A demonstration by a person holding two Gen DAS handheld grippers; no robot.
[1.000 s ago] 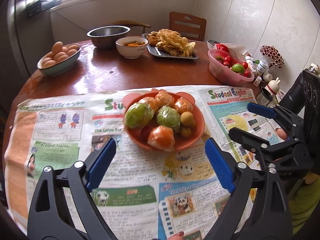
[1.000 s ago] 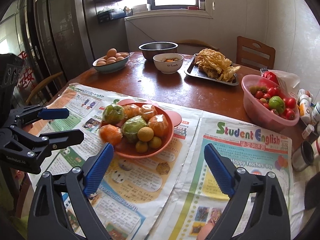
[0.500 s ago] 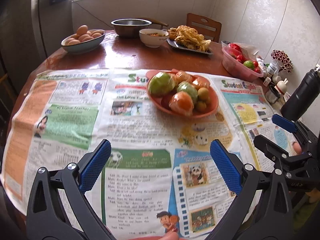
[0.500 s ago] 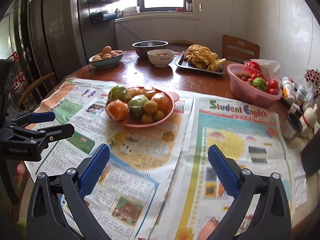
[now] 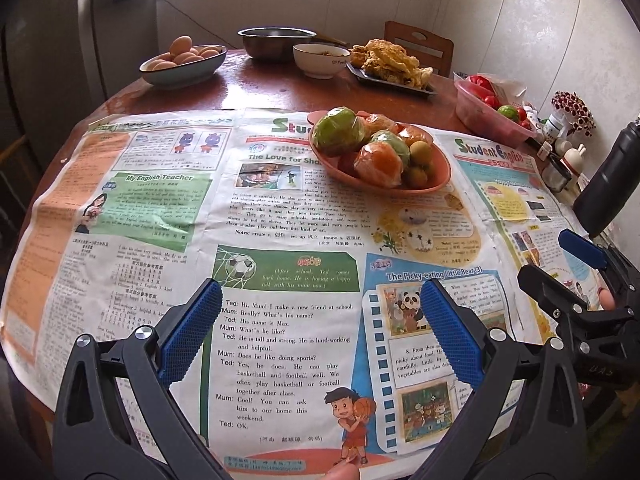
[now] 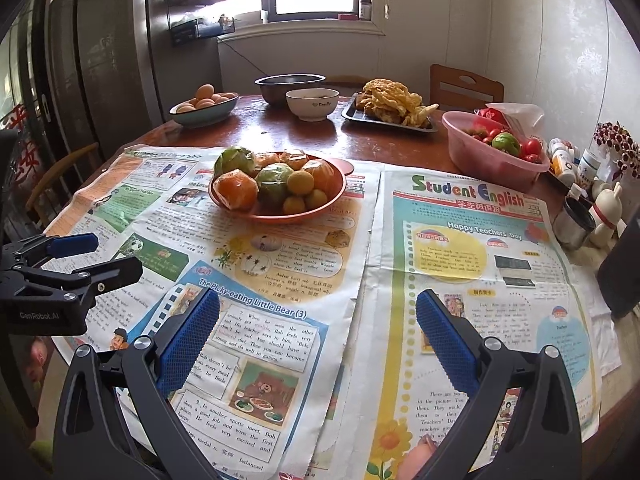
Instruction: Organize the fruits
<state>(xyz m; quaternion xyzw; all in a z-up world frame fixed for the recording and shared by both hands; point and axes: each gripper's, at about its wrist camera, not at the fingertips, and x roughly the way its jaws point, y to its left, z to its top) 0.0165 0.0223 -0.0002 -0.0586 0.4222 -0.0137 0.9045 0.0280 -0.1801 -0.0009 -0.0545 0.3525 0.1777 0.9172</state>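
My left hand-held gripper (image 5: 320, 332) and right hand-held gripper (image 6: 318, 334) gape wide, empty, low in frame; the fruit plate (image 5: 436, 184) sits mid-frame on the newspaper-covered desk (image 5: 256, 92).

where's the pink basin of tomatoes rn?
The pink basin sits on the bare wooden table at the right in both wrist views, just beyond the newspaper's far edge, between the tray of fried food and the small bottles.

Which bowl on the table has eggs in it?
The dark-rimmed bowl of brown eggs at the far left; the metal bowl and white bowl beside it show none.
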